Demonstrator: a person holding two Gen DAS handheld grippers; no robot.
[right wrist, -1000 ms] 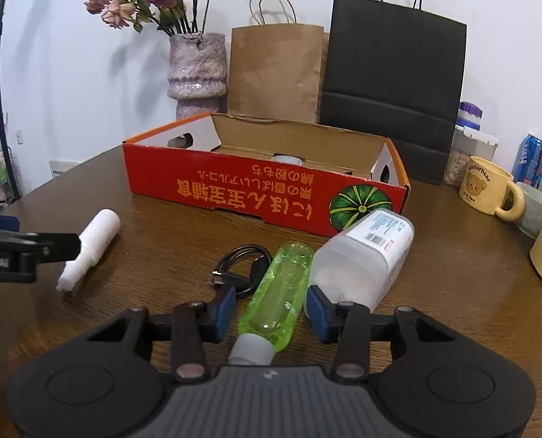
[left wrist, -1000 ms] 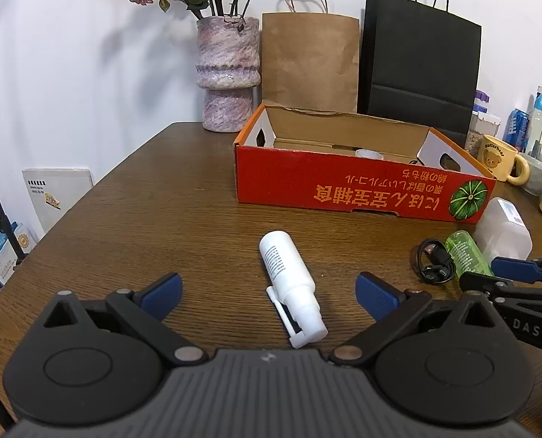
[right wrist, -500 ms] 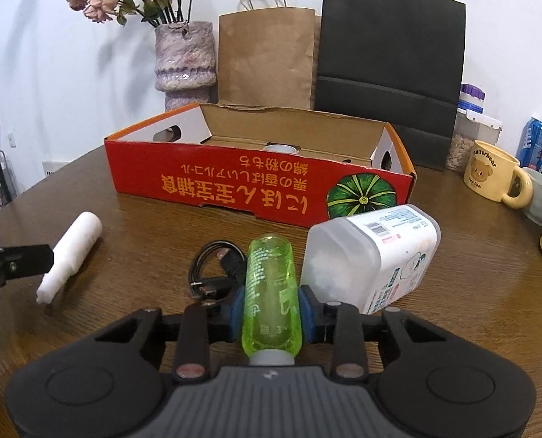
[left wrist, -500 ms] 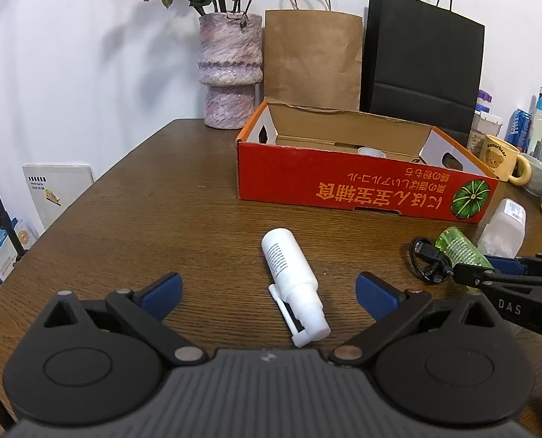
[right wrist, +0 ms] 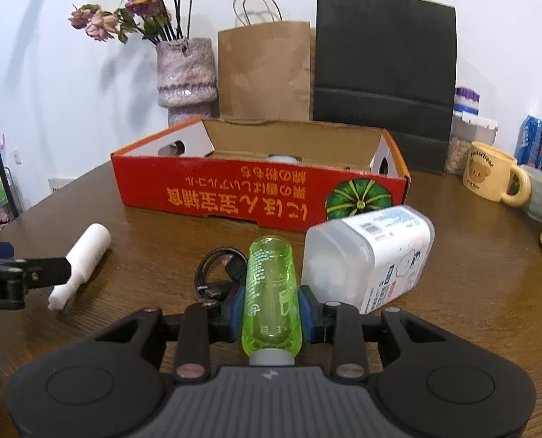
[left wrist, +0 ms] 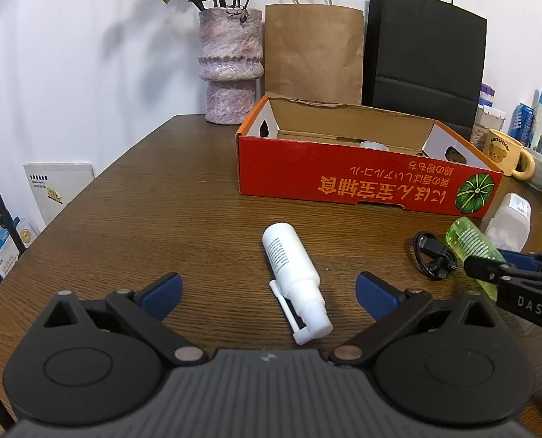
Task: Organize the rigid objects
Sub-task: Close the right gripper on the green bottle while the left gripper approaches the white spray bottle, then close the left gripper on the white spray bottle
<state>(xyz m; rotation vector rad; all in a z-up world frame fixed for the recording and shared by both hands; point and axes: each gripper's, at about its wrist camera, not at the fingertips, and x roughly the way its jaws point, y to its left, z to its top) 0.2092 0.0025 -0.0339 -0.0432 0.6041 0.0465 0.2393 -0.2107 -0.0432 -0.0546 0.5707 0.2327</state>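
Note:
My right gripper (right wrist: 271, 310) is shut on a translucent green bottle (right wrist: 269, 284) and holds it just above the wooden table, pointing at the red cardboard box (right wrist: 256, 200). The bottle also shows at the right of the left wrist view (left wrist: 471, 244). My left gripper (left wrist: 267, 292) is open, its fingers on either side of a white spray bottle (left wrist: 293, 273) lying on the table. The white bottle also shows in the right wrist view (right wrist: 85, 255). The red box (left wrist: 366, 179) stands open behind it with a small white object inside.
A frosted plastic container (right wrist: 369, 255) lies on its side right of the green bottle. A coiled black cable (right wrist: 216, 270) lies left of it. A vase (left wrist: 231, 65), paper bags (left wrist: 314, 51) and a yellow mug (right wrist: 493, 179) stand at the back.
My right gripper has closed on the green bottle and lifted it slightly. The frosted container has shifted right. My left gripper has stayed open around the white bottle.

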